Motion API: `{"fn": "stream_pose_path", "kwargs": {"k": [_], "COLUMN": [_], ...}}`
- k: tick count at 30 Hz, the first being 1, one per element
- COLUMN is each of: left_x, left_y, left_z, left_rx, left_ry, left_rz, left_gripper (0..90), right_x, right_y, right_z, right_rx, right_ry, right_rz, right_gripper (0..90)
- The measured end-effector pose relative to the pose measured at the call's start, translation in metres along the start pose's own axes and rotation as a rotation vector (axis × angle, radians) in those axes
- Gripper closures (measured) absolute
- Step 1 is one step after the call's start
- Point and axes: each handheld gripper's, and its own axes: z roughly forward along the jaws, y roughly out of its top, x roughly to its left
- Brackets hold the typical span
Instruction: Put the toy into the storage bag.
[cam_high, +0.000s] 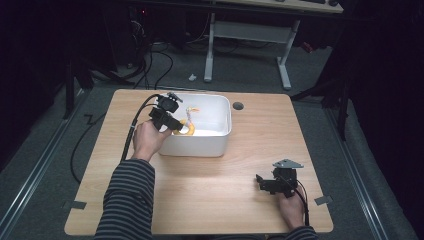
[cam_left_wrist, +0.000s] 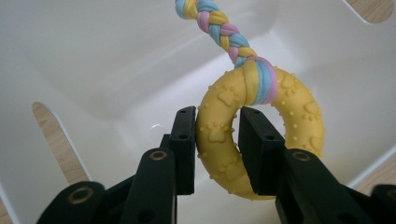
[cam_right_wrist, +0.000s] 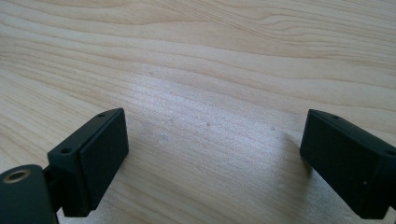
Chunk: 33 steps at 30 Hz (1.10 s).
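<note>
Wood grain runs across the light table (cam_high: 200, 200) you work at, with a round cable hole (cam_high: 238, 105) near its far edge. Around it the room is dark: grey floor, cables trailing by the left side, and the white legs of a second desk (cam_high: 285, 55) beyond.

From the high view, your left gripper (cam_high: 176, 125) dips over the near left rim of the white tub (cam_high: 220, 137), and a small yellow patch shows at its tip. Your left gripper view gives the detail: the yellow ring toy (cam_left_wrist: 224, 140) is studded with bumps and paw prints, and a braided rope (cam_left_wrist: 219, 28) of pink, blue and yellow is tied around its upper arc and runs up and away. The jaws are clamped on the ring's left side, one pad outside it and one inside the hole, holding it within the tub's walls.

Your right gripper (cam_high: 265, 182) rests near the table's near right corner, well apart from the tub, your hand behind it. Its own view shows the jaws spread wide over bare wood, gripping nothing.

Your left forearm, in a striped sleeve (cam_high: 127, 200), reaches forward to the tub.
</note>
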Motion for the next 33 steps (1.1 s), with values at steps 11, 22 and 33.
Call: {"fn": "stream_pose_path", "kwargs": {"k": [11, 22, 33], "left_x": [-0.001, -0.002, 0.010], "left_y": [-0.004, -0.023, -0.043], "left_z": [-0.023, -0.066, -0.073], "left_rx": [-0.091, -0.235, -0.268], "left_ry": [-0.024, -0.006, 0.007], "left_rz": [-0.012, -0.026, -0.055], "left_gripper": [56.6, 47.2, 47.0], "right_x": [0.000, 0.000, 0.000], "right_y": [0.000, 0.000, 0.000], "right_z": [0.000, 0.000, 0.000], "right_rx": [0.001, 0.002, 0.002], "right_ry": [0.001, 0.001, 0.001], "right_rz": [-0.001, -0.001, 0.000], "right_gripper": [7.4, 7.3, 7.3]}}
